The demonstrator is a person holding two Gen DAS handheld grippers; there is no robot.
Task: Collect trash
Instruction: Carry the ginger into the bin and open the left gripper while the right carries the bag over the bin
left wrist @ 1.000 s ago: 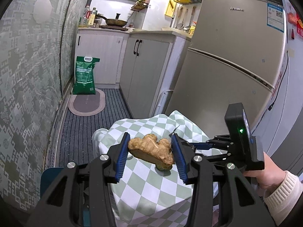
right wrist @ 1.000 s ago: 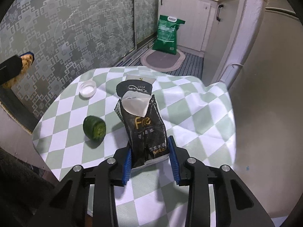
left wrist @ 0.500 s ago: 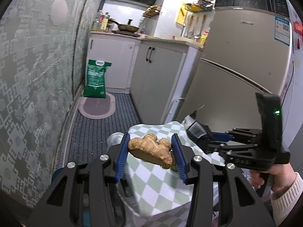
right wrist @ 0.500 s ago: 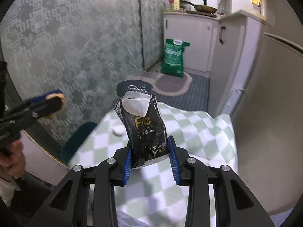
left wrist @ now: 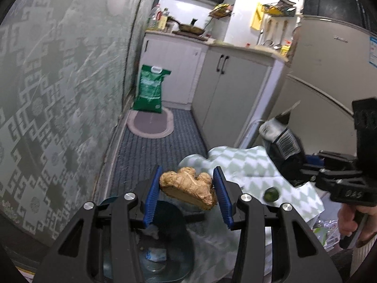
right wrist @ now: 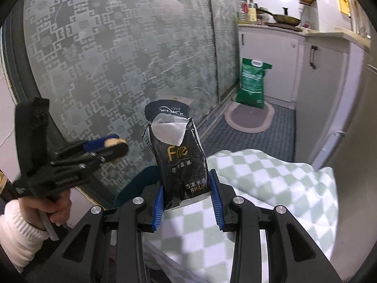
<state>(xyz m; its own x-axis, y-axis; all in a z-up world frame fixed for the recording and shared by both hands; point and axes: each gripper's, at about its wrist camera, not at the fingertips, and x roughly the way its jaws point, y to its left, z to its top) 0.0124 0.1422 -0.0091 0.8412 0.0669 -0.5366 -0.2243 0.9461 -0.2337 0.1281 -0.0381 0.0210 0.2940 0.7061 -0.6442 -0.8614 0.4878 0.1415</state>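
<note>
A: What fills the frame, biggest first?
B: Patterned glass door (left wrist: 54, 99) on the left, checked tablecloth (left wrist: 247, 165) lower right, dark bin (left wrist: 165, 247) at the bottom.
A: And the grippers?
B: Left gripper (left wrist: 187, 189) is clamped on a ginger root (left wrist: 188, 188) above the bin. Right gripper (right wrist: 187, 194) pinches a black tissue packet (right wrist: 179, 160), centre frame. A green vegetable piece (left wrist: 271, 193) lies on the cloth.

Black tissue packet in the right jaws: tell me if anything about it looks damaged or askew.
The black plastic tissue packet is torn open at the top, a flap folded back and white tissue poking out. It leans slightly left between the right gripper jaws; otherwise nothing stands out.
</note>
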